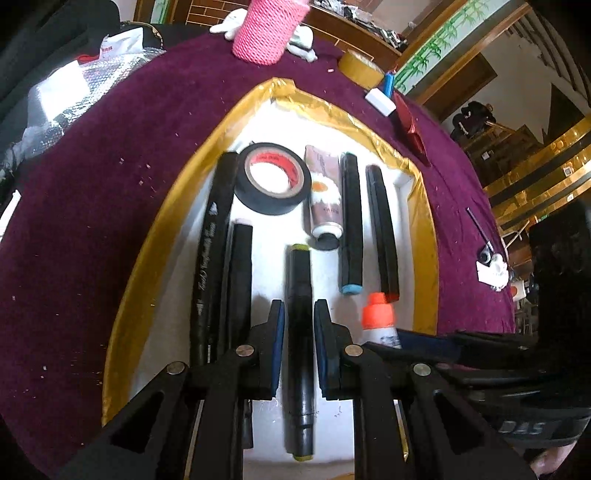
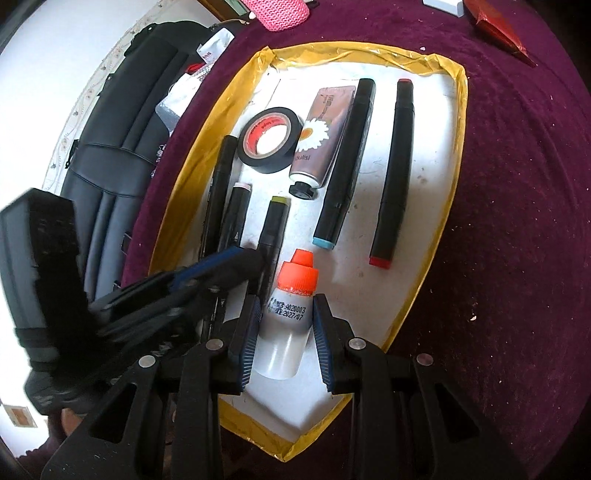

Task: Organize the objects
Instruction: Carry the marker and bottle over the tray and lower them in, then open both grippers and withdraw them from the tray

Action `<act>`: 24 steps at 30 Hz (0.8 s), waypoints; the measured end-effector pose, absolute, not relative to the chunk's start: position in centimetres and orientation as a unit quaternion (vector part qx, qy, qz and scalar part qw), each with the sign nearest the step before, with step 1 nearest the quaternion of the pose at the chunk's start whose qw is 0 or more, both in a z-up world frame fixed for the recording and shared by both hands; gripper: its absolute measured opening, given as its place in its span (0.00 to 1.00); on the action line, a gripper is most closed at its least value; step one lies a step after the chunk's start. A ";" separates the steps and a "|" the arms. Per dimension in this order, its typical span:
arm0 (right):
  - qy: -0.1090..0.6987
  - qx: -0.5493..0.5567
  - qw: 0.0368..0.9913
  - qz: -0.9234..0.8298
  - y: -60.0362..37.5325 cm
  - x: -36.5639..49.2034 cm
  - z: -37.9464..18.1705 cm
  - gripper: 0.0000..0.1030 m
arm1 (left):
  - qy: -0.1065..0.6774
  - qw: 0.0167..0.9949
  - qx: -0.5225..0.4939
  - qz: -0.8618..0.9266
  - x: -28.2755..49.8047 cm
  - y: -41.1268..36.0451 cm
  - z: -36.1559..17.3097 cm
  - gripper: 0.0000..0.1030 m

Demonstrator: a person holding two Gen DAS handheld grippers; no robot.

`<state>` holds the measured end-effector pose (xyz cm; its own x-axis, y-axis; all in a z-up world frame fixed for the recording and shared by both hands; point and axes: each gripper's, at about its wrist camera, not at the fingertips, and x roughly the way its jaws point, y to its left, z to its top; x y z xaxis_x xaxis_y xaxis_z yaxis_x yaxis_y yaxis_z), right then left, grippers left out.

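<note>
A white tray with a gold-taped rim (image 1: 421, 206) (image 2: 458, 122) lies on a purple cloth. In it are a black tape roll (image 1: 273, 177) (image 2: 271, 138), a cream tube with a daisy (image 1: 325, 192) (image 2: 321, 129), and several black markers. My left gripper (image 1: 299, 314) is open, its jaws on either side of a black marker with yellow-green ends (image 1: 300, 350) (image 2: 275, 229), with small gaps. My right gripper (image 2: 284, 310) is open around a white bottle with an orange cap (image 2: 286, 328) (image 1: 378, 321), with gaps at both pads.
On the cloth behind the tray stand a pink knitted cup (image 1: 267, 29), a yellow tape roll (image 1: 360, 66), a white eraser (image 1: 380, 101) and a red foil piece (image 1: 410, 129). A bubble-wrap bag (image 1: 62, 99) lies at the left. A black chair (image 2: 118, 155) stands beside the table.
</note>
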<state>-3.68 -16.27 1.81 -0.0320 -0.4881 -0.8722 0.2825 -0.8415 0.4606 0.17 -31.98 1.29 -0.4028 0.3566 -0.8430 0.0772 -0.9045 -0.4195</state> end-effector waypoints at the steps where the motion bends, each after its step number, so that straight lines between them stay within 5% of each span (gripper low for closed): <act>1: -0.081 0.643 0.269 -0.713 -16.3 -3.7 1.7 0.26 | -0.205 0.085 -0.538 0.813 0.2 -32.2 1.5 0.19; 7: -0.076 0.647 0.264 -0.712 -16.6 -3.9 1.2 0.26 | -0.228 0.077 -0.507 0.828 1.3 -33.9 4.7 0.39; 24: -0.017 0.647 0.253 -0.719 -22.2 -3.6 0.6 0.27 | -0.257 0.039 -0.473 0.842 5.1 -37.0 7.5 0.42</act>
